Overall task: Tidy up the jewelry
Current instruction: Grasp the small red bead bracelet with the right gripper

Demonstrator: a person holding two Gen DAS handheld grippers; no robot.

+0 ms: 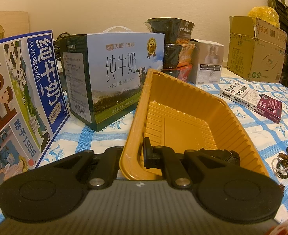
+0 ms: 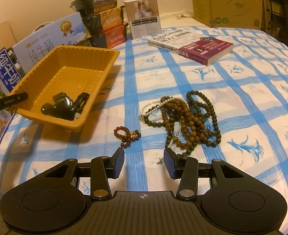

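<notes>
Left gripper (image 1: 139, 154) clamped on near wall of yellow tray (image 1: 185, 105), tilted off the checked cloth (image 2: 242, 101). Right gripper (image 2: 144, 162) released, empty. Red bead bracelet (image 2: 127, 136) at eleven o'clock, tangled bead necklaces (image 2: 185, 119) at one.

Dim warm yellowish light; we see soft shadow under tray (image 2: 65, 82), glare on its floor, fisheye bending and dark corners, slight grain throughout.
</notes>
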